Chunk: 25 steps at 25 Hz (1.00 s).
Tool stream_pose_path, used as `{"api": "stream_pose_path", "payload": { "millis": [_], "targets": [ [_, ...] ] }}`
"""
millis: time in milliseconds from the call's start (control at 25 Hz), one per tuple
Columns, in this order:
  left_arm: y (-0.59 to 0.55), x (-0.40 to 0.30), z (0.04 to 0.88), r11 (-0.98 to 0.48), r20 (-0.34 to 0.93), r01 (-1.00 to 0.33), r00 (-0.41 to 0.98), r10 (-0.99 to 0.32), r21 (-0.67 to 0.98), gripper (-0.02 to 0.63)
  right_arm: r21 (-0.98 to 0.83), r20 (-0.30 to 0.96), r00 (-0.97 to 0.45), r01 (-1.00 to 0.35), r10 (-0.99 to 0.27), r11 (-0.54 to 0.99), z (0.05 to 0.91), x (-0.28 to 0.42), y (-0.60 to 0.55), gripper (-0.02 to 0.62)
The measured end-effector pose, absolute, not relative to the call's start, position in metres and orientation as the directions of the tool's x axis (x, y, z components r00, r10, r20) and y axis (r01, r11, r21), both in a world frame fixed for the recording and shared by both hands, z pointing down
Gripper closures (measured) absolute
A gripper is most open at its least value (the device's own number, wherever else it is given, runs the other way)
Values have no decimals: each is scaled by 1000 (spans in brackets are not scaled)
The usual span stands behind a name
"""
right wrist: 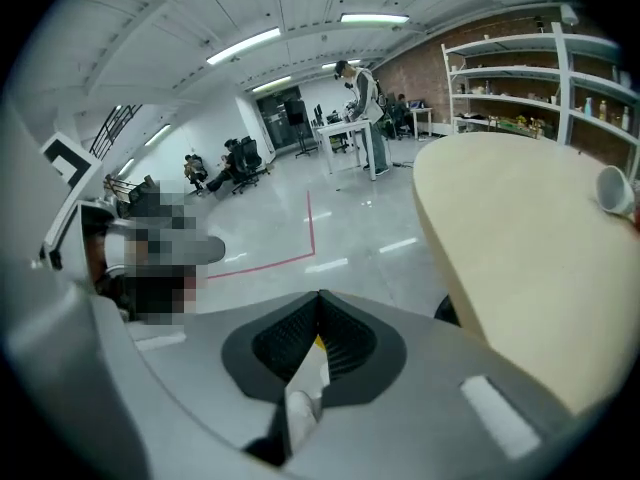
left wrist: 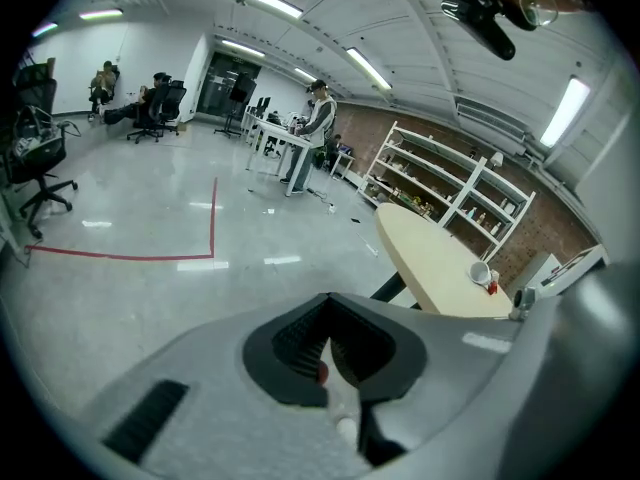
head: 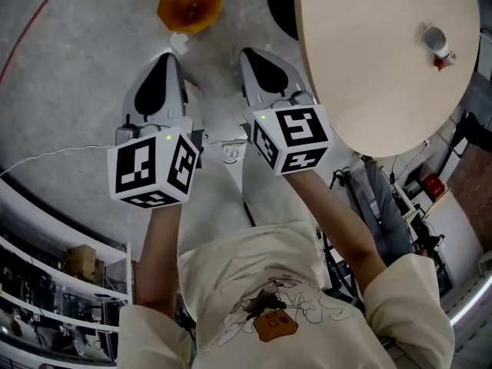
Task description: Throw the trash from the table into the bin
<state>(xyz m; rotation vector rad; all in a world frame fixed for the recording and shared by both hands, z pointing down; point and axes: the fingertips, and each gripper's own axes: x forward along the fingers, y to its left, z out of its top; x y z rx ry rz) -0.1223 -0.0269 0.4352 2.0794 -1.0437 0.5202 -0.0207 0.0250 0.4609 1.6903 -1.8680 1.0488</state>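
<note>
Head view puts the orange bin (head: 189, 4) on the floor just beyond the tip of the left gripper (head: 170, 55), while the trash sits well off to the right. That trash is a white cup (head: 435, 38) with a small red thing (head: 442, 61) just beside it, near the far right edge of the round bench (head: 369, 68). The right gripper (head: 248, 53) hangs off the bench's left edge and is the nearer of the two, so the reach probably falls to it, across the bare top. Both pairs of jaws are pressed together, each gripper view showing the ribbed pads meeting with no trash between them. A small white bit (head: 178, 41) shows at the left tip; whether it is pinched or lies on the floor cannot be told. The cup's tilt is unclear.
</note>
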Motion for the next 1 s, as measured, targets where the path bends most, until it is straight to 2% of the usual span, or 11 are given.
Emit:
{"api": "stream_pose_path", "payload": {
  "millis": [480,1000],
  "targets": [
    [49,26,389,-465,579,-730,682,-446,501,606,-138,713,-32,-986,-701,-96,392,152,93,592],
    [72,127,365,-481,569,-726,686,-455,491,606,-45,688,81,-987,-721,-153,365,302,112,592]
  ]
}}
